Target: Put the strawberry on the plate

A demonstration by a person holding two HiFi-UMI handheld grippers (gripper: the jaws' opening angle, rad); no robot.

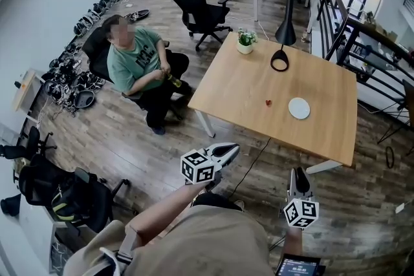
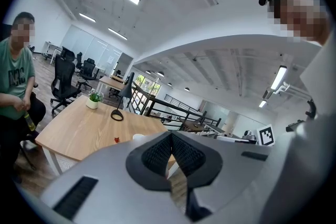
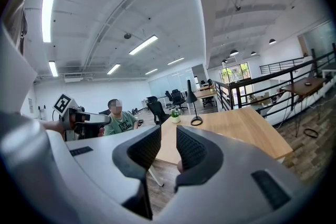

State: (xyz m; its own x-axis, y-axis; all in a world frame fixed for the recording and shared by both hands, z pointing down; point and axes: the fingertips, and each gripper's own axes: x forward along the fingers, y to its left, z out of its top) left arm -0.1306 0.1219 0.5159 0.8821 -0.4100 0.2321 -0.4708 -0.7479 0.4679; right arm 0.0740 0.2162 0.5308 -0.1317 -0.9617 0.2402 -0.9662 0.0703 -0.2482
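Note:
A small red strawberry (image 1: 268, 102) lies on the wooden table (image 1: 246, 87), a short way left of a round white plate (image 1: 299, 108). Both grippers hang in the air well short of the table's near edge. My left gripper (image 1: 228, 152) points toward the table; in the left gripper view its pads (image 2: 157, 152) meet at the tips with nothing between them. That view also shows the strawberry (image 2: 116, 139) and the plate's rim (image 2: 138, 137) beyond the jaws. My right gripper (image 1: 298, 176) stands open, with a clear gap between its pads (image 3: 142, 149) and nothing in it.
A person in a green shirt (image 1: 139, 64) sits left of the table. A black lamp base (image 1: 279, 60) and a potted plant (image 1: 245, 41) stand on the table's far side. Office chairs (image 1: 200, 13) stand behind, and a black railing (image 1: 369, 42) runs on the right.

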